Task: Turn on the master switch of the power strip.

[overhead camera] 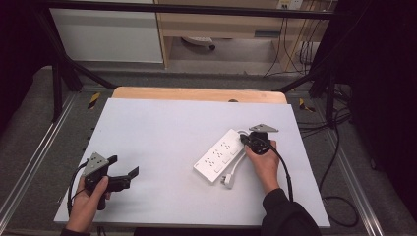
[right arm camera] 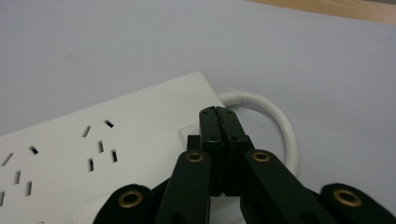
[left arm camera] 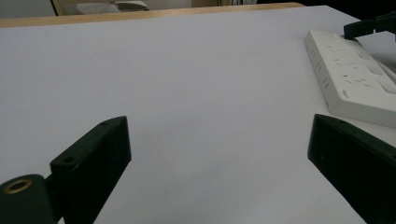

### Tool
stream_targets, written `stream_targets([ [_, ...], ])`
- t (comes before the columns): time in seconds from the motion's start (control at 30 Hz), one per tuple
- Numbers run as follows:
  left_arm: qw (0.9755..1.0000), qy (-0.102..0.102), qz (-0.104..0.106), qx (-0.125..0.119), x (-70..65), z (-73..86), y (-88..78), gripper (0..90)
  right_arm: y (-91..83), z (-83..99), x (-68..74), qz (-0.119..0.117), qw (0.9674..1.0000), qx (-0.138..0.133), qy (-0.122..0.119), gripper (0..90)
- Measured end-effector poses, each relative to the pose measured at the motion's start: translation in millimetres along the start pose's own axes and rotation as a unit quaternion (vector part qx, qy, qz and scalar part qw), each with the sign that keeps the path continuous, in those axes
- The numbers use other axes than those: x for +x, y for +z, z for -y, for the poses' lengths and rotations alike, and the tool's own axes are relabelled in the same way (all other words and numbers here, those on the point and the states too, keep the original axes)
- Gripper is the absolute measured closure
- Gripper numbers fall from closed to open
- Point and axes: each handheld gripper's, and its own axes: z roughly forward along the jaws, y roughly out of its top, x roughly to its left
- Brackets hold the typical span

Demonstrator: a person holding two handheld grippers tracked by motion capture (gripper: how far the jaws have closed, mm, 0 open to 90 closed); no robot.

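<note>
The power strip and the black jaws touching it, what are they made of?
The power strip looks like hard white plastic: smooth, slightly glossy, with neatly moulded slots. Its cable looks like rubbery white plastic, since it bends in a loop. The right gripper jaws look like matte black plastic with brass-coloured metal rings at the joints, though that's a guess.

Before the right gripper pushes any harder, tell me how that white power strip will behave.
The power strip looks like a rigid, flat plastic block, so it would probably slide across the smooth table rather than tip or roll. Its white cable curls in a loop and may drag or spring. The shut right gripper presses on its end, so it might pivot.
</note>
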Motion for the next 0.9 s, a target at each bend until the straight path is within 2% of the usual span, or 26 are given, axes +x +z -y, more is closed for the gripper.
stream_targets([
  [0.9,1.0000,0.001,-0.001,0.002,0.2,0.1,-0.2,6.0,-1.5,-1.1,1.0,-0.001,1.0000,-0.006,0.003,90.0],
])
